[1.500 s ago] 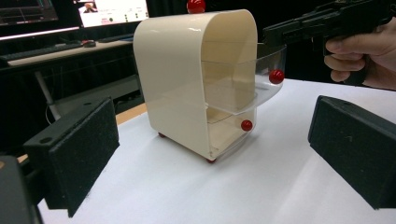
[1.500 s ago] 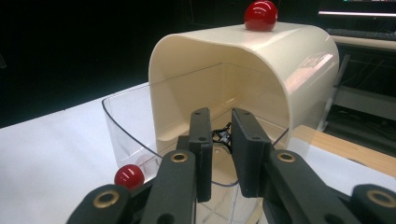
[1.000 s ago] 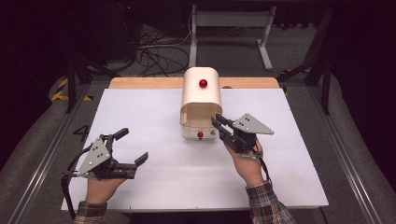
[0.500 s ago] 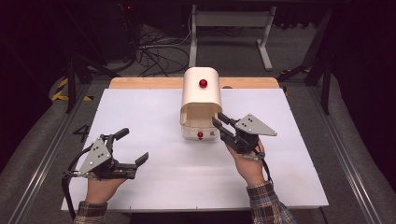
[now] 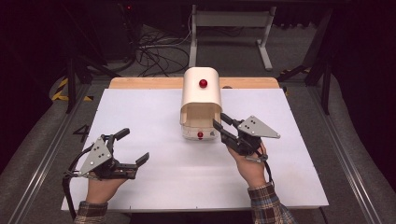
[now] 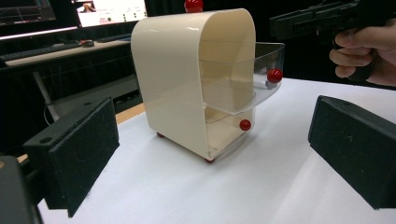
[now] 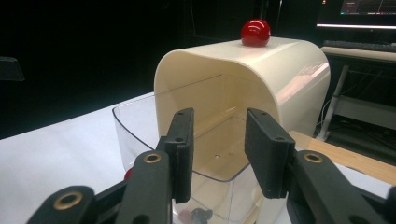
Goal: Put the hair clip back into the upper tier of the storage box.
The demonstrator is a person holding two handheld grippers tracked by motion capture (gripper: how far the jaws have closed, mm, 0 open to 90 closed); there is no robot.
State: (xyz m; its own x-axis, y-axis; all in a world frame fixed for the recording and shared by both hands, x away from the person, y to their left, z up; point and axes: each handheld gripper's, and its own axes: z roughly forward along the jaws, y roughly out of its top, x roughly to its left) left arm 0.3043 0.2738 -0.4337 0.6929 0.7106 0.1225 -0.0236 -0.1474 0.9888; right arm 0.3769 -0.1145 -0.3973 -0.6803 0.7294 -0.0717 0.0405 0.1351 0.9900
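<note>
One cream cabinet (image 5: 201, 95) stands on the white worktop (image 5: 154, 116), at the middle and toward the far edge. It has an arched top and its long axis is upright. Its open front faces the near side, toward the person. I count two clear drawers in it. The upper drawer (image 6: 252, 74) is pulled out partly toward the near side, and the lower drawer (image 6: 229, 133) is pushed in. I count three red knobs: one knob on top (image 5: 203, 83) of the cabinet, one upper drawer knob (image 6: 274, 75) and one lower drawer knob (image 6: 244, 124).

There are two claws, one in each hand. The right claw (image 5: 219, 122) is just at the near right corner of the upper drawer. Its jaws have just been opening, and now they stand apart with a gap between them. In the right gripper view the clear rim of the drawer is near the pads, but the pads do not press on it.

The left claw (image 5: 134, 147) rests low over the worktop at the near left, well apart from the cabinet. Its jaws are spread wide and nothing is between them.
</note>
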